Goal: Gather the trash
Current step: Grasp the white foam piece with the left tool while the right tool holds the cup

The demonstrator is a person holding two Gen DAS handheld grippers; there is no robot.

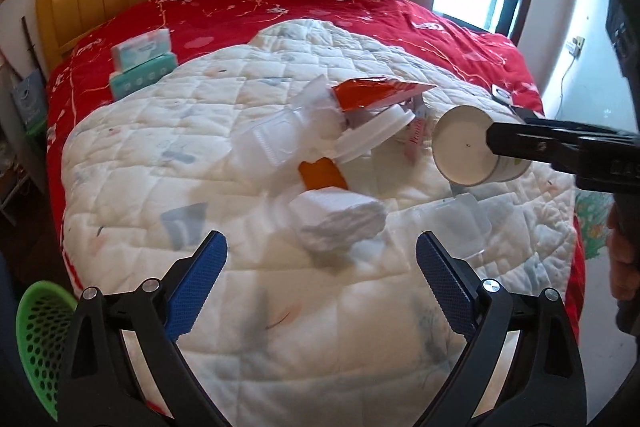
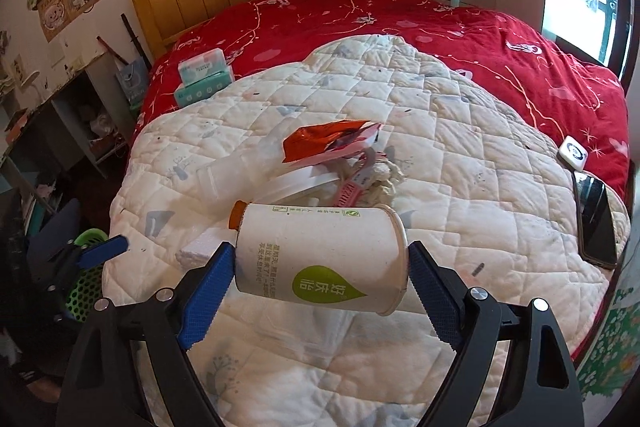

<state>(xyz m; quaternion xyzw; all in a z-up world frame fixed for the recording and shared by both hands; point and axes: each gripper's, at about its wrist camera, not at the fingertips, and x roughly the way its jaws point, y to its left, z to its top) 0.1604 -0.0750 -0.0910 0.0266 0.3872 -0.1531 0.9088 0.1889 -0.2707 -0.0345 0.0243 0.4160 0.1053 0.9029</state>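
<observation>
Paper cup, white with a green leaf mark, lying sideways, clamped end to end between the blue pads of the right gripper and held above the near edge of the white quilt; left gripper spread wide, nothing between its fingers, over a foam block; remaining litter mid-quilt: red foil wrapper, white lid, orange piece; green mesh basket beside the bed's near-left corner; phone at the quilt's right edge.
</observation>
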